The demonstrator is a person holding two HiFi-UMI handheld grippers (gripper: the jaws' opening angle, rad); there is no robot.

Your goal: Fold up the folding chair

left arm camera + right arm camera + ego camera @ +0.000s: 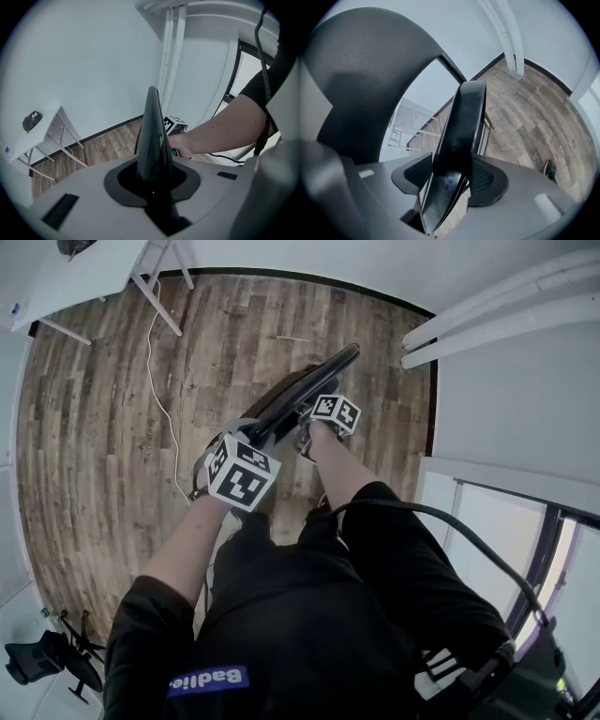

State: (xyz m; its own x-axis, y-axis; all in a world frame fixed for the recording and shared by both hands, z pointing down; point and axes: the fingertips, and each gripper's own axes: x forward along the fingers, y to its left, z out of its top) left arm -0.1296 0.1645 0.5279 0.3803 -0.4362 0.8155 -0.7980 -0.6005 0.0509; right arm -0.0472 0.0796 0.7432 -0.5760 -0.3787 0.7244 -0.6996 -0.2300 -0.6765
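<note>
A black folding chair (305, 385) stands on the wood floor in front of the person, seen almost edge-on from above. My left gripper (246, 465) is shut on its near edge; in the left gripper view a thin black panel (152, 136) rises from between the pads of that gripper (152, 180). My right gripper (323, 423) grips the chair a little farther along. In the right gripper view a curved black chair edge (464, 126) is pinched in that gripper (450, 176), and the padded backrest (361, 61) fills the upper left.
A white table (75, 277) stands at the far left, with a white cable (155, 362) trailing across the floor. White pipes (497, 315) run along the wall at right. A dark tripod (47, 657) sits at lower left. A shoe (551, 171) rests on the floor.
</note>
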